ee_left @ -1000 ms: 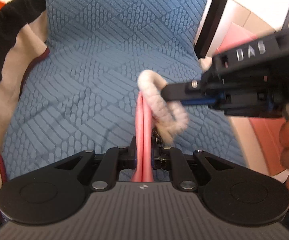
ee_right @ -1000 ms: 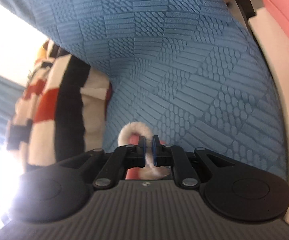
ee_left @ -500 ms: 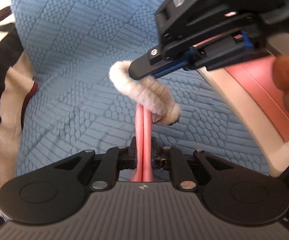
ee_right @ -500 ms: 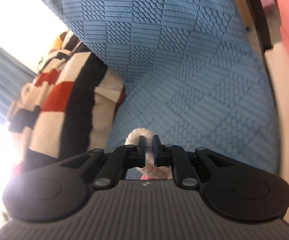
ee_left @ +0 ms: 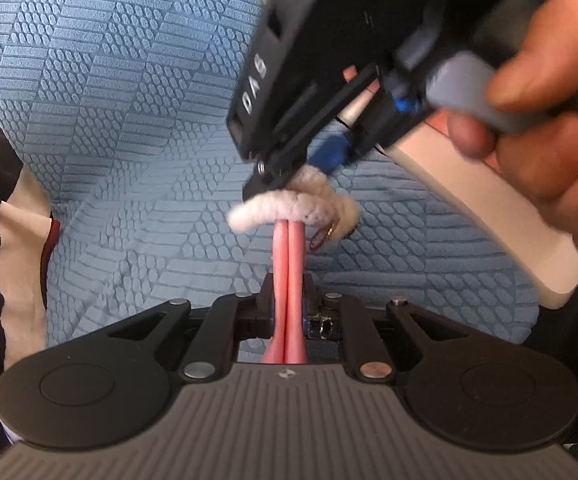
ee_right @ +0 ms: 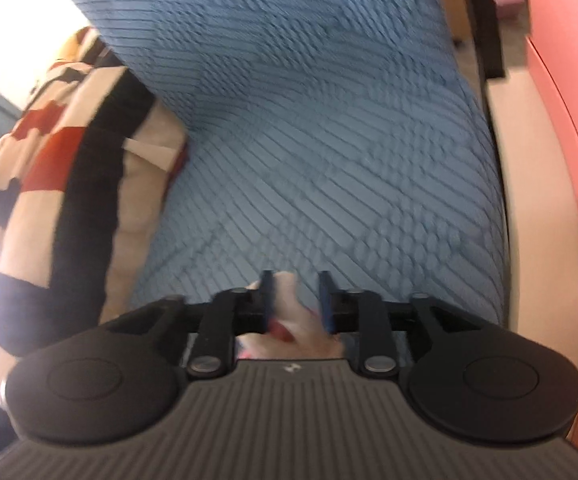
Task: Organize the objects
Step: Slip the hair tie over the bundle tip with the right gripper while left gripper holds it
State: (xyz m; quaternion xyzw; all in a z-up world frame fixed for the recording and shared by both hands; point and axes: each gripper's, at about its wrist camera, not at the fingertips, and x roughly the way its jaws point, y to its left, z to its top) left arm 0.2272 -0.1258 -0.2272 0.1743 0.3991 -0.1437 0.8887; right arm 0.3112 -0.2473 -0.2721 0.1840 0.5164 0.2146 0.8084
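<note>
**Fluffy band being let go around the pink cord**

The left gripper [ee_left: 289, 300] is pressed together on a doubled pink cord [ee_left: 288, 256]. The jaws of the right gripper [ee_right: 297, 300] are opening, with the fluffy white band [ee_left: 289, 206] between them, looped round the cord above the blue quilted cover [ee_left: 129, 120]. Bundling appears nearly done; stowing remains. Both grippers are tilted downward, and the right one is held by a hand [ee_left: 549, 120].
</note>
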